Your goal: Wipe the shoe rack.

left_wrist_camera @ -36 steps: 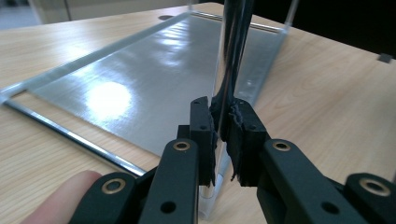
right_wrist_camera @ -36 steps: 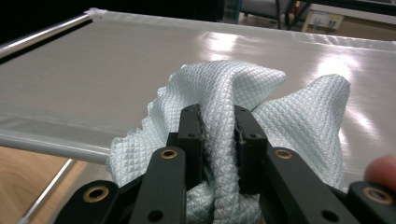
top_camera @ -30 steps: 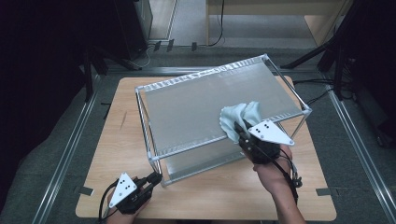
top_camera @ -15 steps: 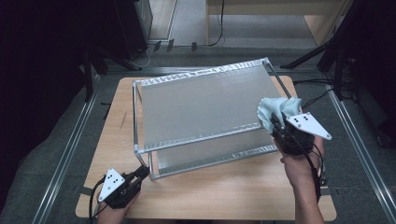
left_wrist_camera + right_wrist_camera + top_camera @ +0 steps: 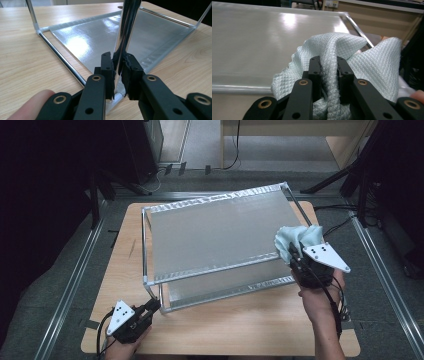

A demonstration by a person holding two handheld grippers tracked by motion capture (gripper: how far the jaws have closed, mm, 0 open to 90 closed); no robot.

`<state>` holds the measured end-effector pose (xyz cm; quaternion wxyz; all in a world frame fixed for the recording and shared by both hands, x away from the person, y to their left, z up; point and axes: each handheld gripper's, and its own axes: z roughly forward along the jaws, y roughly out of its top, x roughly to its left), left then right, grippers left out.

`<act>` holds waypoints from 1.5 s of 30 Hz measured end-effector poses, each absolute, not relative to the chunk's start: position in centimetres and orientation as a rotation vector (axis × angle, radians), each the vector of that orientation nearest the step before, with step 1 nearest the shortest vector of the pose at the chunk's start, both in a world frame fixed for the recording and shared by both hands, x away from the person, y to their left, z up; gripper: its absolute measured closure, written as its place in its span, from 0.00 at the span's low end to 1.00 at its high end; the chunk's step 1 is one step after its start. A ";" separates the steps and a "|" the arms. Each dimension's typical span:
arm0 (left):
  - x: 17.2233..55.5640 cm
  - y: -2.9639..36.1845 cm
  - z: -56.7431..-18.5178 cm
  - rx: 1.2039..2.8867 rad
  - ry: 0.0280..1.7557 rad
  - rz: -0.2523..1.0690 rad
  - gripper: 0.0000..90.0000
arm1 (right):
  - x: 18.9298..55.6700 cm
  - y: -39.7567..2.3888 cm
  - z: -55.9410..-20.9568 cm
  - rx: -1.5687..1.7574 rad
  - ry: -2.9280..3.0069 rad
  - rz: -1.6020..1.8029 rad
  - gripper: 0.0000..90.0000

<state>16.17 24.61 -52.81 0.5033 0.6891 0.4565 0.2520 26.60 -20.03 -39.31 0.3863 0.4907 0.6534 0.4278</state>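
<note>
no readable text, label, brand, number or sign stands on anything in these views. in the right gripper view, small pale tags (image 5: 329,3) sit at about 12 o'clock on the furniture in the far background, but they are too blurred and small to make out.

**Room around the rack**

The two-tier chrome-tube rack with frosted silvery shelves (image 5: 215,240) takes up most of my light wooden table (image 5: 240,325). In front of the rack, a bare strip of tabletop leaves me room to pass. The rack's upright chrome corner post (image 5: 127,27) blocks my left gripper (image 5: 145,312). The crumpled pale-green waffle-weave cloth (image 5: 352,57) bulges over the rack's right edge, in front of my right gripper (image 5: 295,257).
</note>
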 end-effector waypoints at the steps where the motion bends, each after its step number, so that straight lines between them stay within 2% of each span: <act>1: 16.1 24.5 -52.8 1.668 1.100 0.611 0.90 | 26.5 -19.6 -39.3 1.240 1.675 1.097 0.87; 5: 16.0 24.2 -52.8 1.677 1.088 0.610 0.90 | 26.0 -17.8 -39.3 1.207 1.727 1.151 0.87; 12: 15.1 21.8 -52.7 1.717 1.016 0.564 0.90 | 24.1 -12.2 -39.6 1.055 1.839 1.226 0.86; 16: 14.4 18.9 -52.7 1.743 0.955 0.519 0.89 | 21.3 -7.4 -39.9 0.898 1.934 1.310 0.87; 17: 14.4 18.9 -52.7 1.743 0.955 0.519 0.88 | 21.3 -7.4 -39.9 0.898 1.934 1.310 0.87; 20: 13.8 17.5 -52.8 1.782 0.887 0.543 0.89 | 18.5 -3.7 -40.0 0.741 2.021 1.364 0.87; 23: 13.7 17.8 -53.0 1.764 0.876 0.505 0.90 | 17.8 -2.9 -40.0 0.687 2.056 1.378 0.87; 30: 13.7 17.9 -53.0 1.770 0.868 0.515 0.90 | 20.3 -6.5 -39.6 0.750 2.069 1.387 0.86; 32: 13.7 18.0 -53.0 1.767 0.866 0.514 0.90 | 22.5 -10.0 -39.5 0.865 1.984 1.333 0.85; 36: 13.9 18.2 -53.0 1.765 0.866 0.515 0.90 | 24.4 -13.6 -39.5 0.986 1.893 1.302 0.85; 38: 13.9 18.2 -53.1 1.764 0.865 0.516 0.90 | 26.2 -17.5 -39.8 1.077 1.776 1.243 0.82; 39: 13.9 18.2 -53.1 1.764 0.865 0.516 0.90 | 26.2 -17.5 -39.8 1.077 1.776 1.243 0.82; 42: 13.9 18.2 -53.1 1.765 0.862 0.517 0.90 | 27.3 -21.0 -40.1 1.142 1.668 1.199 0.78; 45: 13.9 18.2 -53.1 1.763 0.863 0.515 0.90 | 27.8 -24.3 -40.3 1.247 1.564 1.216 0.80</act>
